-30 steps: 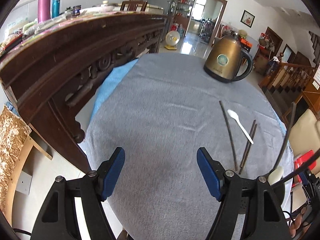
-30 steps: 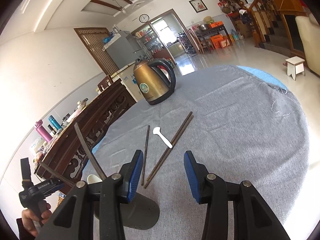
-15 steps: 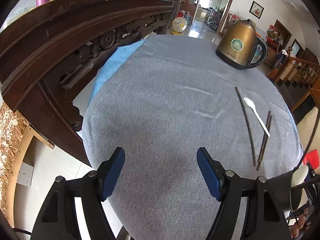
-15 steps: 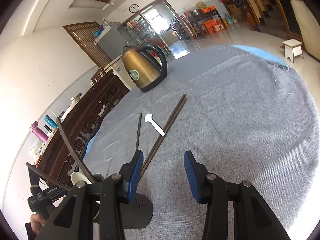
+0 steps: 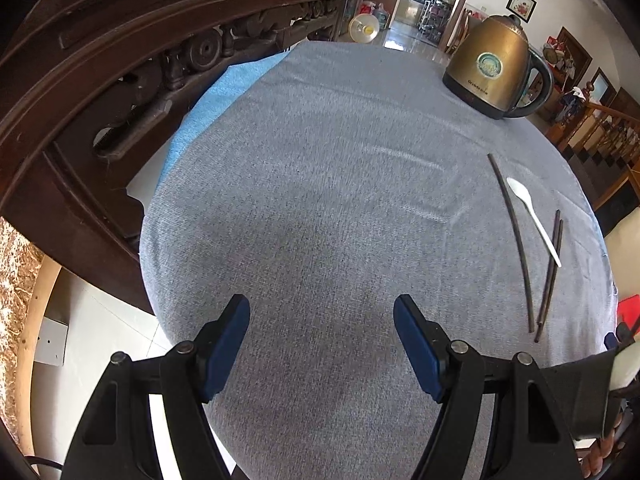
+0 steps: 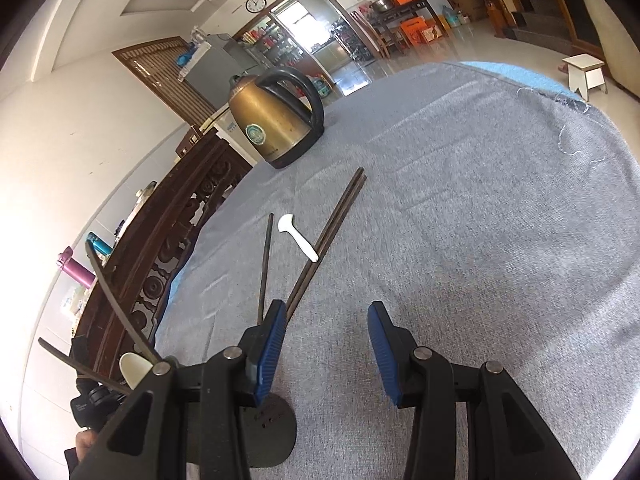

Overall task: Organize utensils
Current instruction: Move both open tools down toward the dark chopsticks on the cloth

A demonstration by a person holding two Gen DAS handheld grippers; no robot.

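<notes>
On the grey tablecloth (image 5: 320,184) lie a single dark chopstick (image 5: 516,248), a white spoon (image 5: 532,216) and a pair of dark chopsticks (image 5: 550,276), all to the right of my left gripper (image 5: 320,320). That gripper is open over bare cloth. In the right wrist view the single chopstick (image 6: 266,264), the spoon (image 6: 298,238) and the pair (image 6: 328,236) lie just ahead of my right gripper (image 6: 326,328), which is open with nothing between its pads. A dark utensil holder (image 6: 272,432) with chopsticks (image 6: 116,300) and a white spoon (image 6: 134,368) sits half hidden behind the right gripper's left finger.
A bronze electric kettle (image 5: 492,68) stands at the far side of the table, beyond the utensils. A carved dark wooden sideboard (image 5: 120,80) runs close along the table's left edge. A hand (image 6: 86,440) shows at the bottom left of the right wrist view.
Both grippers have come down closer to the cloth and tipped further downward. The loose utensils and the kettle lie as before. Neither gripper's jaws have changed.
</notes>
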